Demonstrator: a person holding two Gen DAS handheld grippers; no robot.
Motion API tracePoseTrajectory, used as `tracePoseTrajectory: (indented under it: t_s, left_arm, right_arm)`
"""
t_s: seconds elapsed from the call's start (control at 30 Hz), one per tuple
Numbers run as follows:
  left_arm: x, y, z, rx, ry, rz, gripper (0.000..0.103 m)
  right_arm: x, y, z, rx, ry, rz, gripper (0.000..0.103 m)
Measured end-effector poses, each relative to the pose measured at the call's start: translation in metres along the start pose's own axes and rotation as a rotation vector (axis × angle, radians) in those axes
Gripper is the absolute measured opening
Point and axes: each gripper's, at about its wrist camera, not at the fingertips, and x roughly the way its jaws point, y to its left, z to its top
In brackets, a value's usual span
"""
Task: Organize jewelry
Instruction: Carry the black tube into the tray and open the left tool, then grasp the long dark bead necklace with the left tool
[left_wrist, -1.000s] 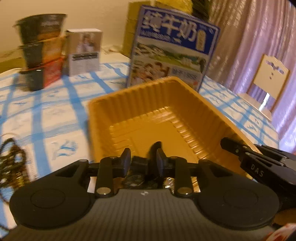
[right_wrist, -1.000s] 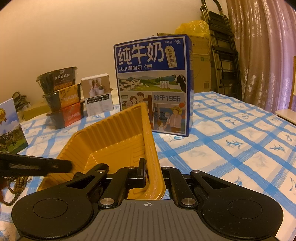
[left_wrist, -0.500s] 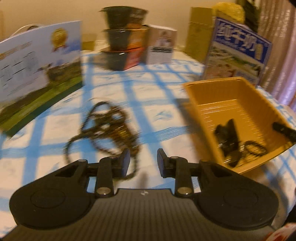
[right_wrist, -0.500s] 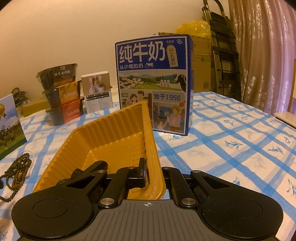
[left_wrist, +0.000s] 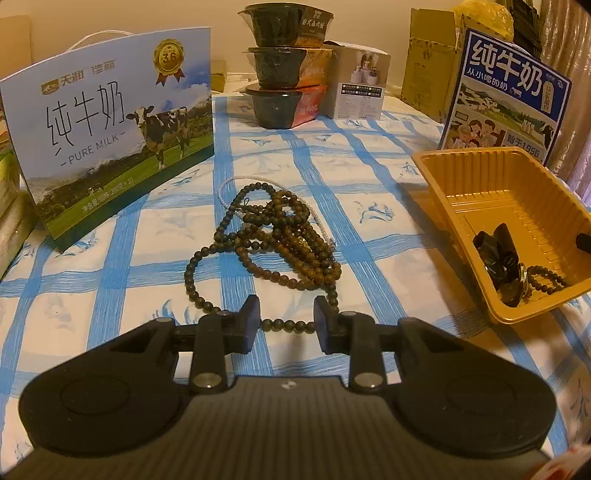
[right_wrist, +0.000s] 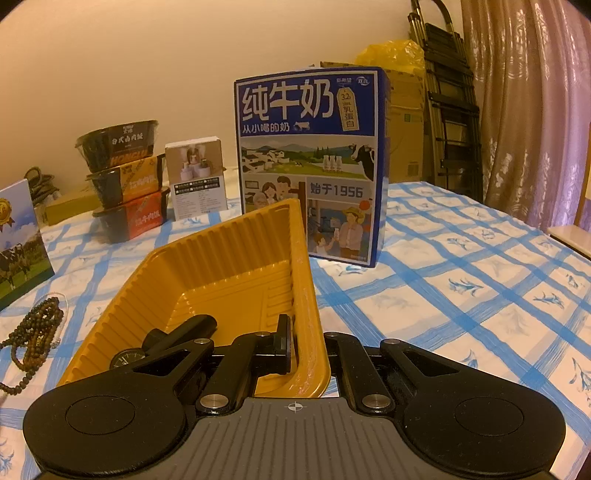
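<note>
Two grippers are working the table, and you are holding one in each hand. Your left gripper (left_wrist: 285, 320) is hovering low over the blue-checked white tablecloth (left_wrist: 369, 177) with its jaws spread partway and nothing between the pads; only a loose strand of beads is showing through the gap on the cloth beyond. The tangled pile of dark brown wooden bead necklaces (left_wrist: 275, 236) is lying straight ahead of those jaws, just past the fingertips. The heap is running lengthwise away from you, so the jaw gap is sitting across its long axis. This hand is the nearer one; judge the next move as a short advance forward and down onto the beads.

Your right gripper (right_wrist: 308, 341) is pinching the near side wall of the ribbed orange plastic tray (right_wrist: 236, 258), one finger inside and one outside, with the pads pressed together on the wall. The tray is standing to the right of the beads, well apart from them. It is already containing a black wristwatch (left_wrist: 496, 254) and a small beaded bracelet (left_wrist: 546, 280). Farther back, the dark blue milk carton box (right_wrist: 310, 166) is standing behind the tray.
</note>
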Motion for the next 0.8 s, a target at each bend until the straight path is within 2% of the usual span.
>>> tracePoseTrajectory:
  t_s: [0.57,0.8]
  left_arm:
    - [0.018,-0.010,0.002,0.048,0.018,-0.017,0.028]
    - [0.034,-0.008,0.015,0.129,-0.013,0.014,0.028]
  right_arm:
    - [0.000,-0.001,0.000,0.001,0.003,-0.002,0.006]
    - [0.001,-0.003,-0.002,0.005,0.005,-0.003,0.006]
